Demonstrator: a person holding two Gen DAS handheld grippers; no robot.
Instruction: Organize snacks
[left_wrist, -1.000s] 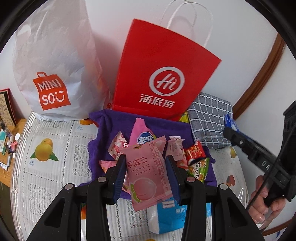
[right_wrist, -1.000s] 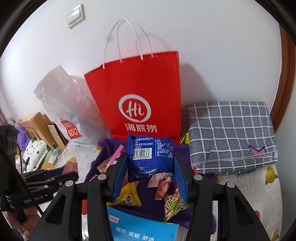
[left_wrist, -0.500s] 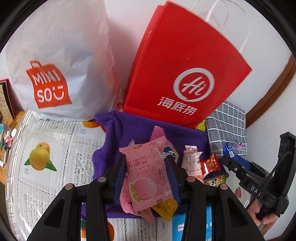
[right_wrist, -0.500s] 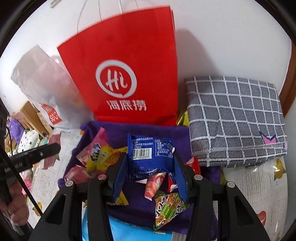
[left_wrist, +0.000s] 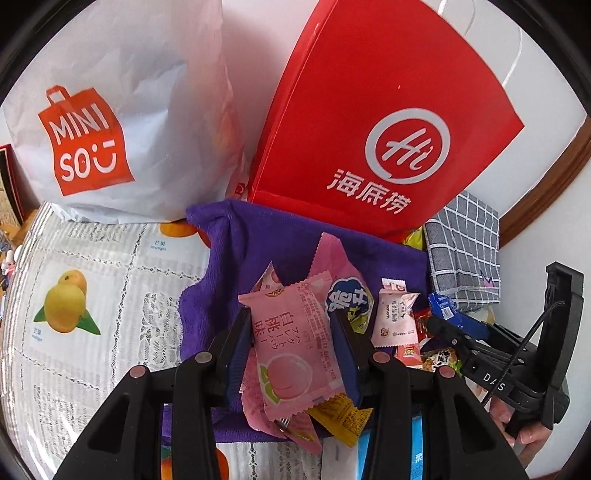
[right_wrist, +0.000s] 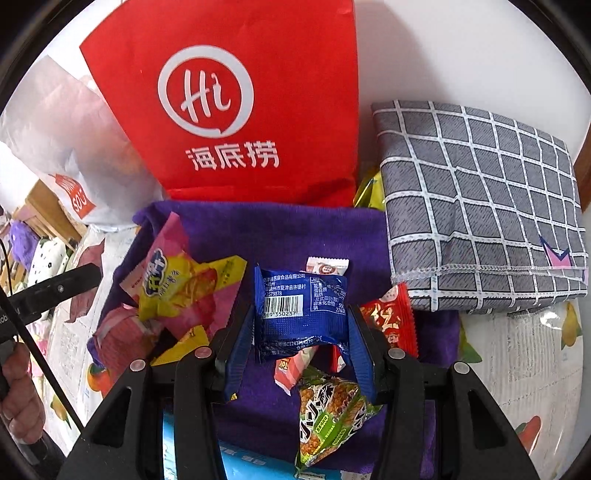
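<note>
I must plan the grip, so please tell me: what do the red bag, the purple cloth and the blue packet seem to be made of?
Red bag: likely matte paper; it stands stiffly with sharp folds. Purple cloth: seemingly terry or microfibre; fuzzy, dull pile. Blue packet: probably glossy plastic film; crimped seams, wrinkles, printed barcode.

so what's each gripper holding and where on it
Left gripper pinches the pink peach snack packet by its long side edges; right gripper pinches the blue snack packet by its two sides.
</note>
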